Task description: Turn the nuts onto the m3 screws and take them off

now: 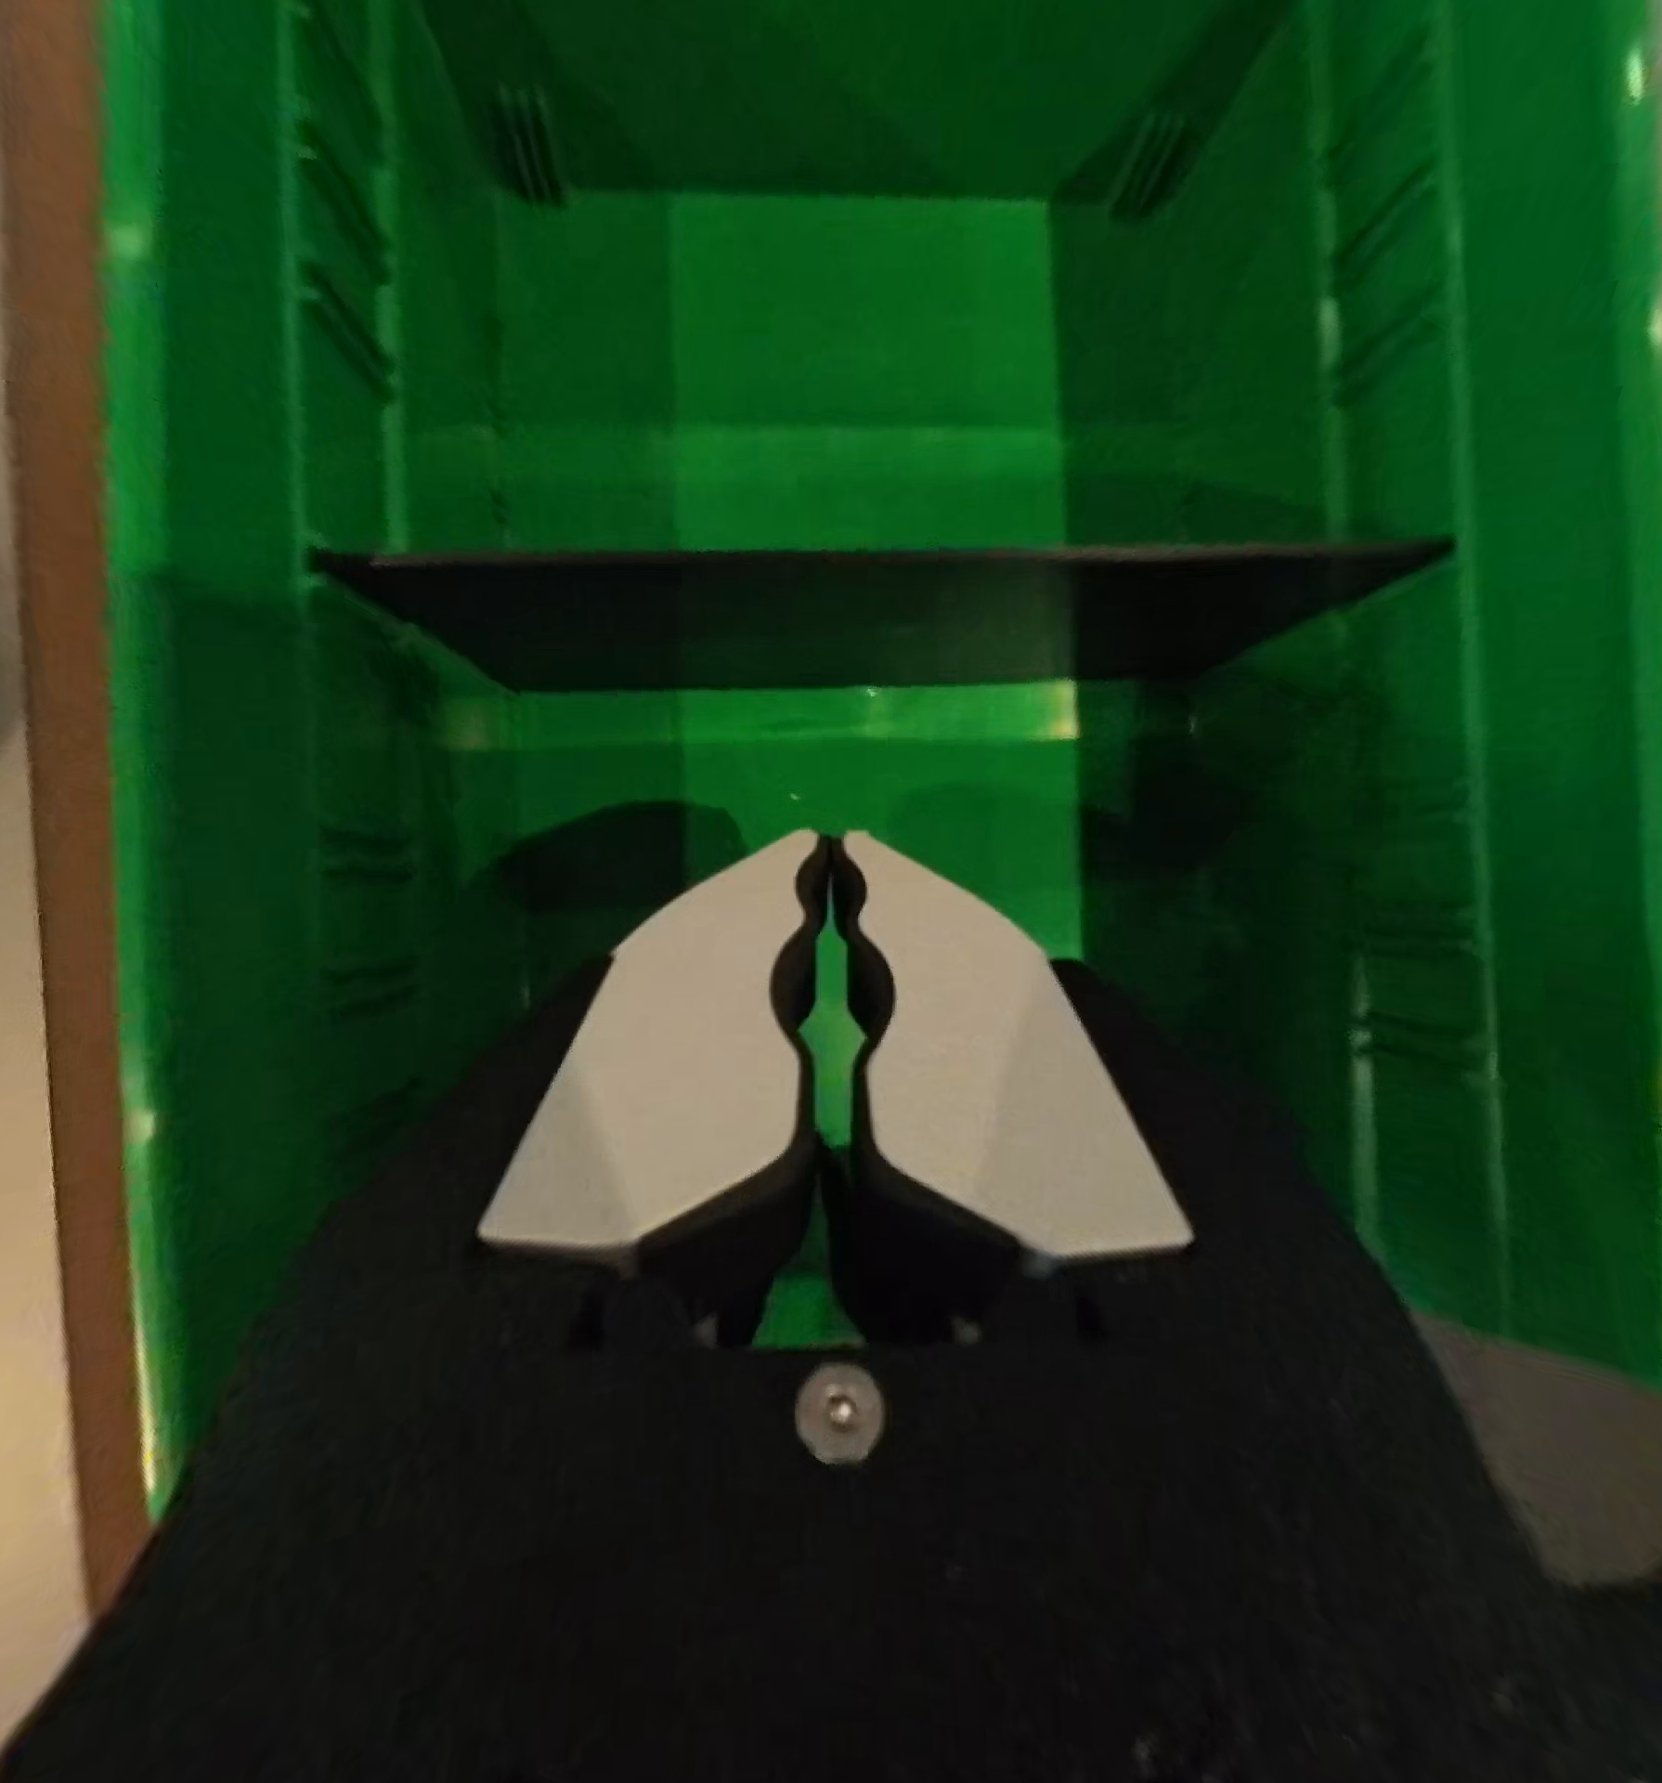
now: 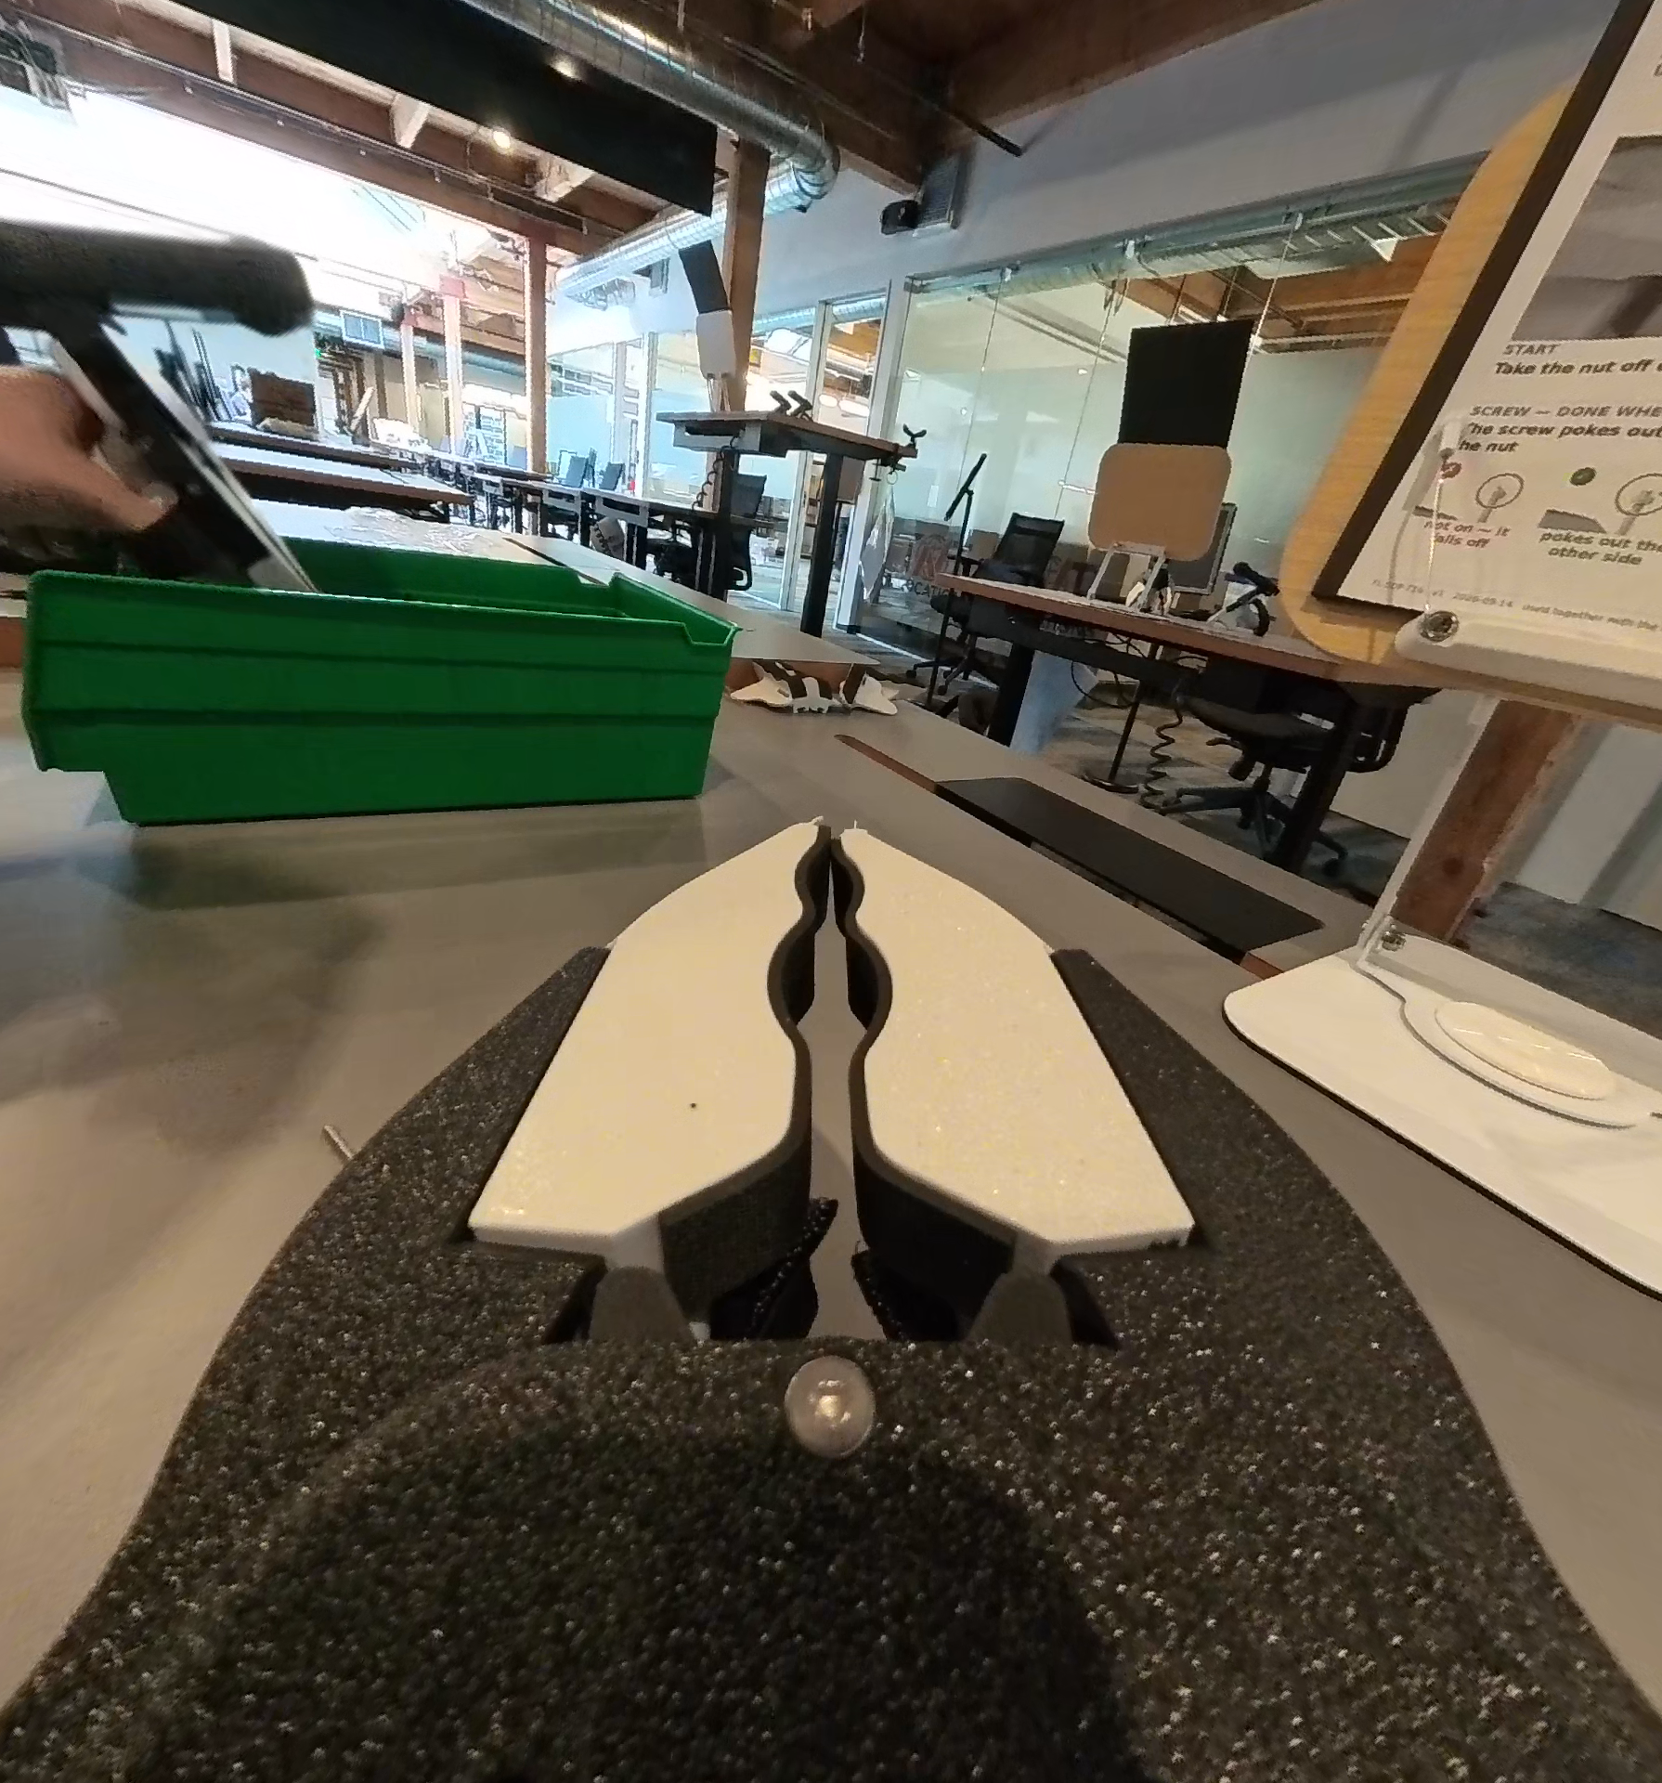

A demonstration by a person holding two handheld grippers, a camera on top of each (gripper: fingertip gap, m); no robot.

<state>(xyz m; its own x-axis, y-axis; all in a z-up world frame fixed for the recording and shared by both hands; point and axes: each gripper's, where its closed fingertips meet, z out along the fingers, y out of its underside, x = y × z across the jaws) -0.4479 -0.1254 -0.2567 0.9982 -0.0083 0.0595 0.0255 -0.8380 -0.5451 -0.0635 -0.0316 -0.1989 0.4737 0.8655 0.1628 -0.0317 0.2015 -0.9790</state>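
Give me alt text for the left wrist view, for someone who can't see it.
The left gripper, jaws closed with nothing visibly between them, points down into a green plastic bin. A black divider crosses the bin ahead of the tips; no screws or nuts are visible.

The green bin (image 1: pixel 1387 675) runs off the top edge of the left wrist view, its inside blurred. In the right wrist view, upper left, the left gripper's fingers are hidden behind the bin wall (image 2: pixel 374 714); the instruction card (image 2: pixel 1580 386) is cut at the right edge.

Right gripper (image 2: pixel 832 835), jaws closed and bare, is hovering over grey table (image 2: pixel 422 965) near green bin (image 2: pixel 374 714).
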